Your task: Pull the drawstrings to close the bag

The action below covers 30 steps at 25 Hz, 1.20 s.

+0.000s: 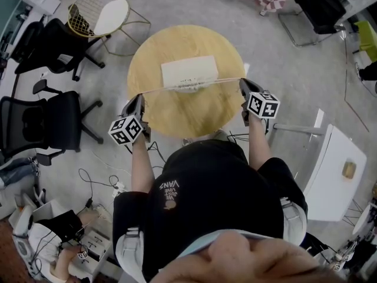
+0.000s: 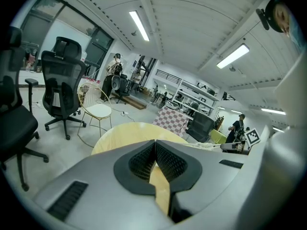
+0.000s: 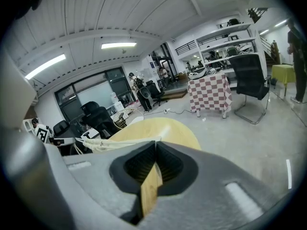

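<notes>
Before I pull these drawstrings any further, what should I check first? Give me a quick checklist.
1. Left gripper shut on the left drawstring: ok.
2. Right gripper shut on the right drawstring: ok.
3. Both drawstrings straight and taut between the bag and the fingers: ok.
4. Bag mouth closed: it is bunched along the near edge, but whether it is fully shut, cannot tell.
5. Bag lying on the round wooden table, clear of its edge: ok.
</notes>
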Available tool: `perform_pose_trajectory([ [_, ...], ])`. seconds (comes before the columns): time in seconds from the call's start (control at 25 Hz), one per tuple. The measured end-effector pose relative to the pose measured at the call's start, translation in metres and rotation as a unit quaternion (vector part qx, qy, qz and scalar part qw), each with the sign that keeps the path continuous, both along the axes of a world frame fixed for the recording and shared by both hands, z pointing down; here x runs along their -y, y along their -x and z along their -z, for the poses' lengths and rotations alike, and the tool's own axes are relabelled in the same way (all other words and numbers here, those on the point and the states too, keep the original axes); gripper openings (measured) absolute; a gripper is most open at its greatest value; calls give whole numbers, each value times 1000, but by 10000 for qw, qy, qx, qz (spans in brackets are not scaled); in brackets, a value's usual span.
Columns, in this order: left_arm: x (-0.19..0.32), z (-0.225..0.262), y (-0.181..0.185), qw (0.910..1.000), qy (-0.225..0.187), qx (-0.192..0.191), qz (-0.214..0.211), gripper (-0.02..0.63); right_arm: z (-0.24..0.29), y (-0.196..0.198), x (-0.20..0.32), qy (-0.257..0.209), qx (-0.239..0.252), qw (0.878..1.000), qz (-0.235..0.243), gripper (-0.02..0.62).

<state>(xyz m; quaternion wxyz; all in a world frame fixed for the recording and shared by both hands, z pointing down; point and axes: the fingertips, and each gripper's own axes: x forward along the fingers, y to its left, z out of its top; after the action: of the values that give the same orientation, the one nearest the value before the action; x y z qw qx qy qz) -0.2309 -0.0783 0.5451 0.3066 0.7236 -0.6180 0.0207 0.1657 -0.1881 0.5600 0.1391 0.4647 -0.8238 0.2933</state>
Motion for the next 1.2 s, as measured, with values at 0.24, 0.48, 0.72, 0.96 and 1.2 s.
perform_pose_trajectory([
  [0.24, -4, 1, 13, 9997, -46, -166, 198, 14, 0, -22, 1, 11, -31, 9998, -205, -2],
  [0.48, 10, 11, 17, 9999, -104, 66, 82, 14, -7, -13, 5, 49, -232, 9997, -47, -2],
  [0.72, 11, 2, 16, 9999, -51, 18, 94, 15, -20, -12, 2, 171, -206, 9996, -81, -2],
  [0.96, 6, -8, 15, 9999, 74, -8, 119, 15, -25, -11, 0, 244, -250, 9994, -54, -2],
  [1.2, 4, -17, 13, 9997, 203, 55, 92, 17, -31, -6, -4, 336, -324, 9989, 25, 0],
])
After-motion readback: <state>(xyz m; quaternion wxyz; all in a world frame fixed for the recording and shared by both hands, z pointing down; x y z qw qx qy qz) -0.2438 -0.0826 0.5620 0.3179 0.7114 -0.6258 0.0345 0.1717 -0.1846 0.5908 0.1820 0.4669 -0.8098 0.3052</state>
